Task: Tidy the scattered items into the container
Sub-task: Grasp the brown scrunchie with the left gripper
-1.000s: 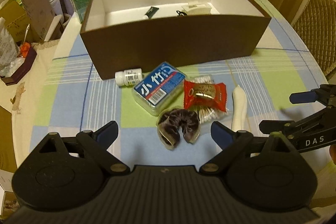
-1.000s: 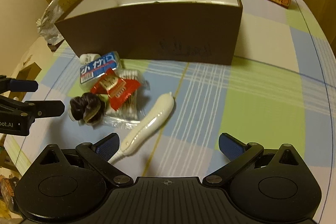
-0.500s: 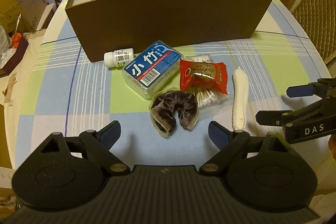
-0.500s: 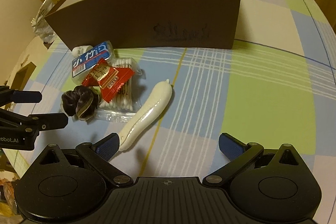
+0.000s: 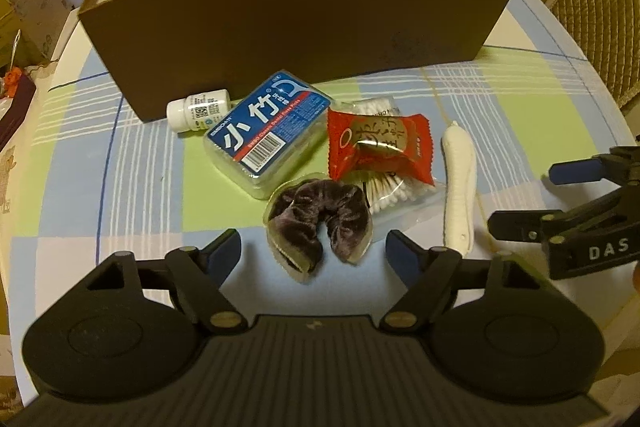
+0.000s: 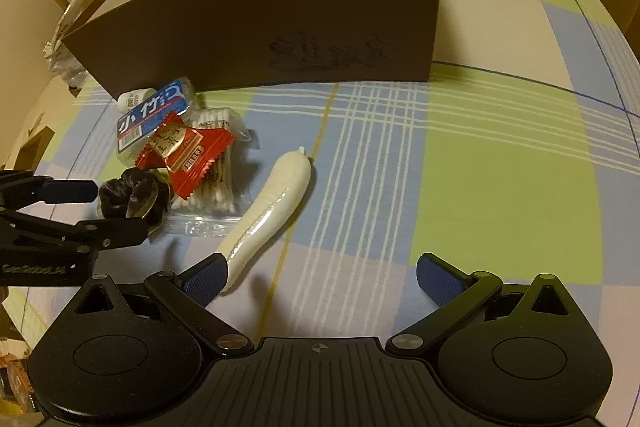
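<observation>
Left gripper (image 5: 313,251) spread wide, empty, just short of the dark scrunchie (image 5: 320,217). Right gripper (image 6: 322,277) also wide, empty, left pad (image 6: 206,277) beside the tail of the white tube (image 6: 276,203). Floss box (image 5: 268,131), red packet (image 5: 378,147), cotton swabs (image 5: 386,187), small bottle (image 5: 198,109) clustered on checked cloth (image 6: 500,167) before the brown box (image 5: 300,27).

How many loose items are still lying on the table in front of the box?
6: white bottle against the box, blue floss case beside it, red packet atop the cotton swabs, scrunchie nearest, white tube rightmost. Others may be hidden.
</observation>
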Tool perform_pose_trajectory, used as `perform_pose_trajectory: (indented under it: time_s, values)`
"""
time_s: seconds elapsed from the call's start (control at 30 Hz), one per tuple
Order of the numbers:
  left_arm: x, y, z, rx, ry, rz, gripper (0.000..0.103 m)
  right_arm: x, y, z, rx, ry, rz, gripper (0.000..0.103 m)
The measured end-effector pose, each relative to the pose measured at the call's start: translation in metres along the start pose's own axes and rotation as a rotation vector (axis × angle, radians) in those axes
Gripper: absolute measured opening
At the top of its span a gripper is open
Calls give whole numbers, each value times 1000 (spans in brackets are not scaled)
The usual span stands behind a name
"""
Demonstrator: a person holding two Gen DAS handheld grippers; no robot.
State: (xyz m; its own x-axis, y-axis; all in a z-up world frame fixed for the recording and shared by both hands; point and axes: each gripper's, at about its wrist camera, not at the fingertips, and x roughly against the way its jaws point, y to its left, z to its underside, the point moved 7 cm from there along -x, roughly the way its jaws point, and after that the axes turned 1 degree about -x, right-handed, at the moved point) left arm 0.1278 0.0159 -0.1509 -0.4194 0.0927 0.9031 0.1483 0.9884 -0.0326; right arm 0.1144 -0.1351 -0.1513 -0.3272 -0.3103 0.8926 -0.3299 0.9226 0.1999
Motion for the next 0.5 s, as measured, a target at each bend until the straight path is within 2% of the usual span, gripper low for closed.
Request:
perform_pose_trajectory:
  time_s: [0.17,0.23,0.27,0.3,0.37,0.5]
  values:
    - [-7,0,-3,3,-4,7,75,-1,-1,0,-10,-1,5,103]
    - [-9,2,-2,9,0,14,66,-1,0,0,-8,-4,4,103]
    - [-10,3,-1,13,3,21,51,-1,1,0,-5,-5,2,103]
    - [-11,4,-1,20,6,24,44,-1,2,0,-3,-6,0,103]
    - [-10,7,2,29,6,33,34,-1,4,0,3,-7,-5,103]
    - [-3,13,8,23,-3,36,24,-3,11,0,20,-6,-26,103]
